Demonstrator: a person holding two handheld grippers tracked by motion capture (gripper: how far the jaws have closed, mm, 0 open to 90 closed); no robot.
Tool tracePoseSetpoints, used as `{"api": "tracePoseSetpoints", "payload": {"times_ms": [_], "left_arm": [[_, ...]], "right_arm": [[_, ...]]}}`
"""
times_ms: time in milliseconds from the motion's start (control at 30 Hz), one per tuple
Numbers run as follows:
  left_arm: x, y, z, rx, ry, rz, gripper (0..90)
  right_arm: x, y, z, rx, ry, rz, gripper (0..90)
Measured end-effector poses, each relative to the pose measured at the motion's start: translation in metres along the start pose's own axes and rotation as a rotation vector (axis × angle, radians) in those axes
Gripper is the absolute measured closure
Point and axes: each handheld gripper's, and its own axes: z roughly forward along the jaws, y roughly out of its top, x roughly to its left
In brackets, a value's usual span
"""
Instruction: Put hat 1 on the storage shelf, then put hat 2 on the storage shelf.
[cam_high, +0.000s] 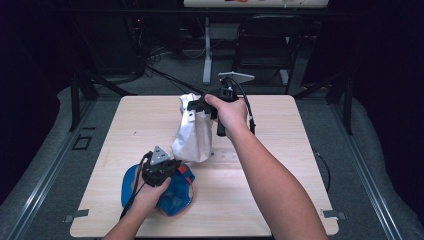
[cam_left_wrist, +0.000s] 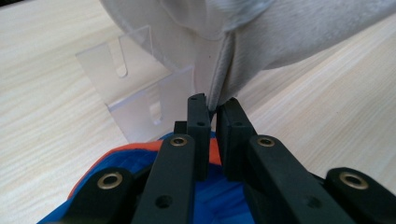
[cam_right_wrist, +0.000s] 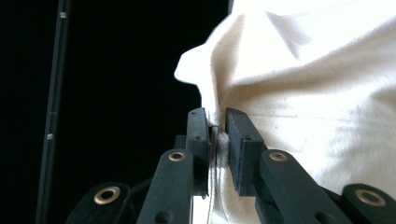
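A white cloth (cam_high: 192, 135) hangs over the wooden table (cam_high: 280, 115), held up by its top edge. My right gripper (cam_high: 195, 106) is shut on that top edge, and the right gripper view shows the fabric (cam_right_wrist: 317, 93) pinched between the jaws (cam_right_wrist: 217, 116). My left gripper (cam_high: 175, 164) is low at the cloth's bottom, shut on its hem (cam_left_wrist: 214, 100). Under the left gripper lies a blue cloth with orange trim (cam_high: 172, 200), also seen as blue fabric (cam_left_wrist: 212, 203) below the jaws.
A clear plastic stand (cam_left_wrist: 135, 84) sits on the table just behind the hanging cloth. Beyond the far table edge stand a dark chair (cam_high: 265, 40) and a white post (cam_high: 207, 50), with cables on the floor.
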Motion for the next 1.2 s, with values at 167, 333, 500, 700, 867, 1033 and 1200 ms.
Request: {"api": "tracePoseSetpoints", "payload": {"times_ms": [167,333,500,700,867,1033,1200], "left_arm": [[0.004,0.001,-0.002,0.004,-0.001,-0.026,83.5],[0.003,0.001,-0.008,-0.020,-0.006,-0.031,72.5],[0.004,-0.002,-0.023,-0.051,-0.017,-0.022,60.6],[0.008,-0.009,-0.037,-0.032,-0.004,0.004,54.6],[0.020,-0.022,-0.054,-0.042,0.019,-0.027,49.8],[0.040,-0.036,-0.076,-0.042,0.088,-0.076,45.6],[0.052,-0.046,-0.083,-0.031,0.115,-0.122,43.6]], "right_arm": [[-0.009,0.000,-0.005,-0.014,0.009,0.014,77.1],[-0.010,-0.001,-0.015,-0.022,0.012,-0.007,71.1],[-0.011,-0.006,-0.032,-0.039,0.002,-0.041,69.8],[-0.016,-0.016,-0.051,-0.063,0.008,-0.072,66.6],[-0.034,-0.037,-0.068,-0.071,0.006,-0.109,64.7],[-0.050,-0.057,-0.081,-0.089,-0.016,-0.167,62.2],[-0.064,-0.073,-0.083,-0.109,-0.061,-0.202,62.1]]}}
